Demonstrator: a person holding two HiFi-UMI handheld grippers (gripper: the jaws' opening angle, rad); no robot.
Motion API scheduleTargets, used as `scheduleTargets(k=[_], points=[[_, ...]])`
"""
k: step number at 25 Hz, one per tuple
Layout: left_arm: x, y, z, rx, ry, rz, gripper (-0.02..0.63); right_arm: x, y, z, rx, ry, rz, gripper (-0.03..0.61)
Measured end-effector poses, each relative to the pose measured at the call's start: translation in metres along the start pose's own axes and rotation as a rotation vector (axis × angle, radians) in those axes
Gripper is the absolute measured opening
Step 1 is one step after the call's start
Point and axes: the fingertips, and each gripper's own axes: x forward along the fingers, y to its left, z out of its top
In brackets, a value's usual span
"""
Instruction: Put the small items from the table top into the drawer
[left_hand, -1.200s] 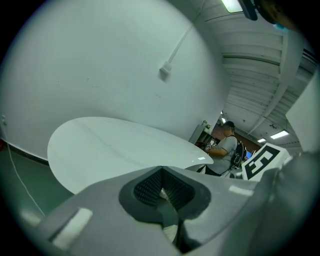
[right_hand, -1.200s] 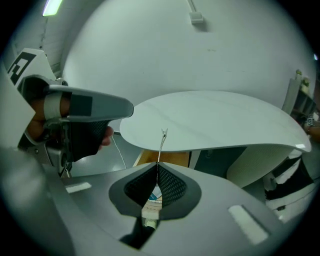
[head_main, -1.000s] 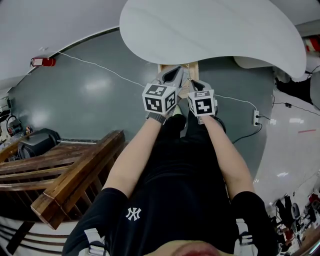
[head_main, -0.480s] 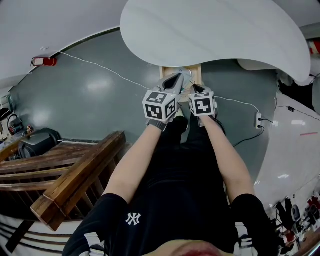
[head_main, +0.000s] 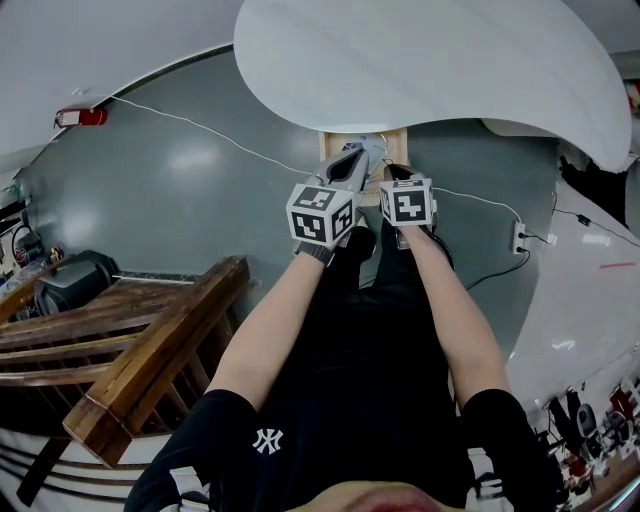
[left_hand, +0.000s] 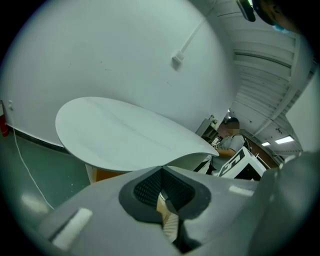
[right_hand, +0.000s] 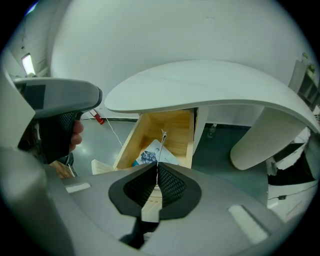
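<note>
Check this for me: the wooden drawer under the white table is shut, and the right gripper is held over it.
Wrong on one point: the drawer is pulled open, not shut, with a packet lying inside, as the right gripper view shows. It does sit under the white table, and the right gripper is held over it.

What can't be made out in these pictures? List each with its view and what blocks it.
The thin item pinched in the right gripper: right gripper view, edge-on, too thin to identify.
Inside of the drawer: head view, the left gripper and right gripper cover it.
The packet in the drawer: right gripper view, print too small, near end hidden by the gripper body.
</note>
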Motion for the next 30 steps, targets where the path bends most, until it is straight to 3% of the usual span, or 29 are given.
scheduleTargets(k=[4,8,14,21,30], points=[[0.005,0.009,-0.006,-0.016,0.004,0.002,0.001,0.012,-0.002,0.002,-0.001,0.004,0.005,0.039],[0.004,0.017,-0.004,-0.025,0.004,0.008,0.001,0.019,0.001,0.004,-0.002,0.022,0.023,0.097],[-0.003,0.024,0.011,-0.027,-0.018,0.027,0.001,0.008,-0.001,0.016,-0.025,-0.01,0.007,0.03],[-0.015,0.017,0.032,-0.013,-0.039,0.03,0.001,-0.025,0.003,0.049,-0.015,-0.097,0.025,0.023],[-0.037,-0.005,0.082,0.011,-0.104,0.005,0.001,-0.091,0.012,0.113,-0.009,-0.289,0.06,0.021]])
